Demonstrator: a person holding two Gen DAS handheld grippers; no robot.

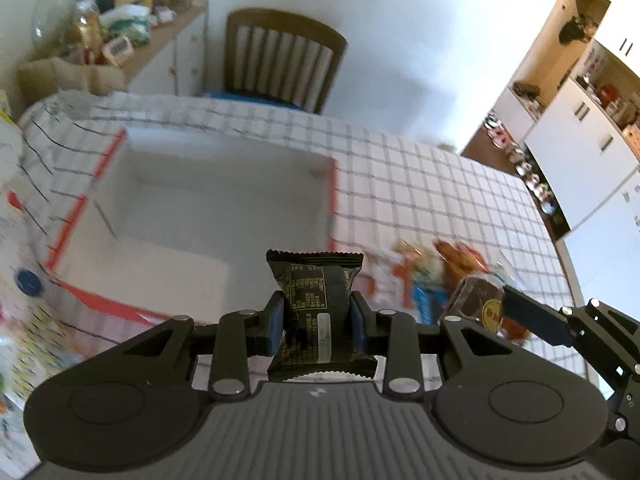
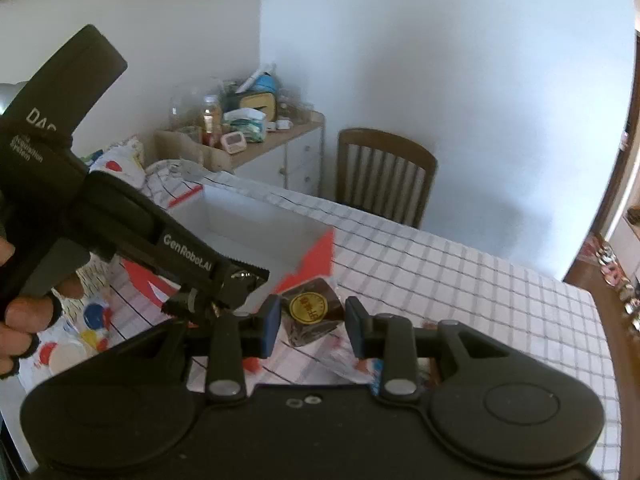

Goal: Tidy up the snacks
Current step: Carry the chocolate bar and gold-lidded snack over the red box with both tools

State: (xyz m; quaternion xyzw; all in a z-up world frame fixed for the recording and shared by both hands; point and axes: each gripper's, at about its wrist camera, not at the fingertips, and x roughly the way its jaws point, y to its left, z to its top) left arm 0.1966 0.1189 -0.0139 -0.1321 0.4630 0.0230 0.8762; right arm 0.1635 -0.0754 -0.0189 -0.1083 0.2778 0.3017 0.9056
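My left gripper (image 1: 318, 320) is shut on a black snack packet (image 1: 316, 300) with small print, held upright between the blue pads. Beyond it an open white box (image 1: 224, 156) with red edges sits on the checked tablecloth (image 1: 440, 192). My right gripper (image 2: 313, 326) is shut on a brown snack in clear wrap with a round gold sticker (image 2: 310, 306), held above the cloth near the box's red corner. In the left wrist view that brown snack (image 1: 478, 304) shows at the lower right, at the tip of a blue right finger (image 1: 532, 316).
Loose colourful snack packets (image 1: 420, 276) lie on the cloth right of the box, and more packets (image 1: 28, 284) lie at its left. A wooden chair (image 1: 280, 60) and a cluttered sideboard (image 1: 120, 28) stand behind the table. A hand (image 2: 20, 316) grips the left tool.
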